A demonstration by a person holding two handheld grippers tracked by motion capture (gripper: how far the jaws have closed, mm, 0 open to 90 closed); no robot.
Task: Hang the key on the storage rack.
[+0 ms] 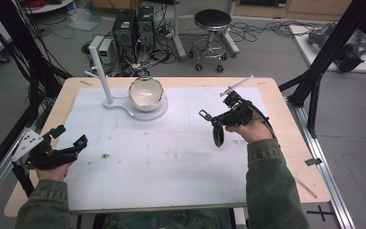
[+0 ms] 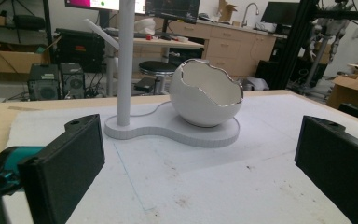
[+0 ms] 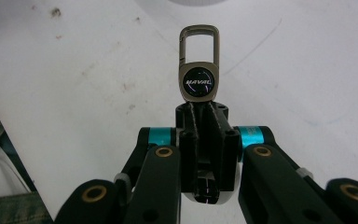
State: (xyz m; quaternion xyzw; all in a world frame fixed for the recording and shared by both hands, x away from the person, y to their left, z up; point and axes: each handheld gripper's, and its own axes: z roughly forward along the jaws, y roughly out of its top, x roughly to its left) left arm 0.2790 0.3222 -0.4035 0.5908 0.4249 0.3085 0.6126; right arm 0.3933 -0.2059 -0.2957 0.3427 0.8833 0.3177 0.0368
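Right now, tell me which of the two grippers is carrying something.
The right gripper: its jaws are shut on the key fob, whose metal clip loop sticks out past them. The left gripper has its jaws spread wide with nothing between.

Key fob (image 3: 199, 70): round black emblem reading "HAVAL" in silver letters, just beyond the tips of the right hand-held gripper (image 3: 203, 116).

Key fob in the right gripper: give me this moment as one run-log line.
right gripper: shut on key fob, raised above white mat | left gripper: open, empty, near left edge | eggshell-shaped bowl: on white stand
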